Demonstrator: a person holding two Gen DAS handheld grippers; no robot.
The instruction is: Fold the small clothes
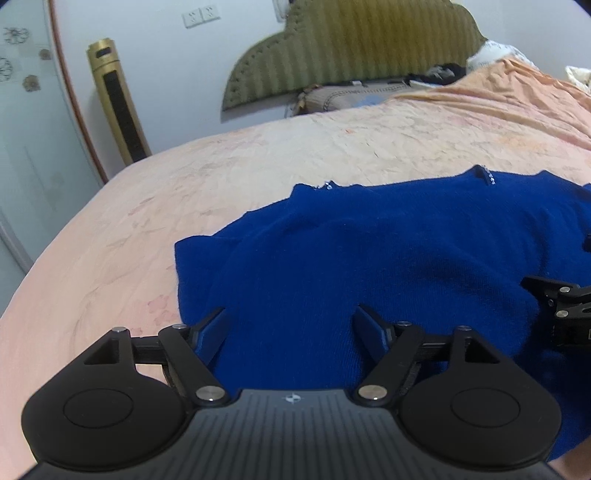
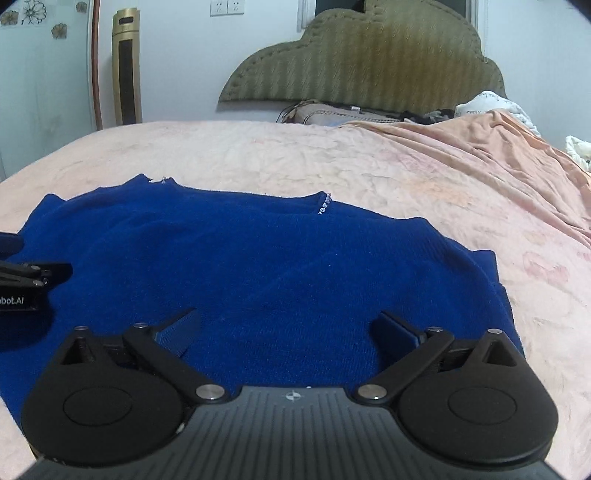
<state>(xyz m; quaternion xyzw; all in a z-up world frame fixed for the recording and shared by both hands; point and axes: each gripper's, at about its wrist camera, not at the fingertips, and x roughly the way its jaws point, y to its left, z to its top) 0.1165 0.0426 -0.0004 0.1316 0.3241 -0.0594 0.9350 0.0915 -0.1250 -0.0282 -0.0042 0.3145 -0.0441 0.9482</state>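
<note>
Pale wall (image 2: pixel 177 55), olive padded headboard (image 2: pixel 369 55), gold tower fan (image 2: pixel 127 70), peach bedspread (image 2: pixel 332 155), wall sockets (image 2: pixel 227 7).

A blue sweater (image 2: pixel 258 266) lies spread on the bed (image 2: pixel 332 158). Above its near hem, the right gripper (image 2: pixel 288 328) has its jaws wide apart.

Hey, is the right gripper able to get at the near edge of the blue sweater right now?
Probably yes. The right gripper hangs over the blue sweater with its jaws wide open and nothing between them, and the left gripper sits off to the side, clear.
</note>
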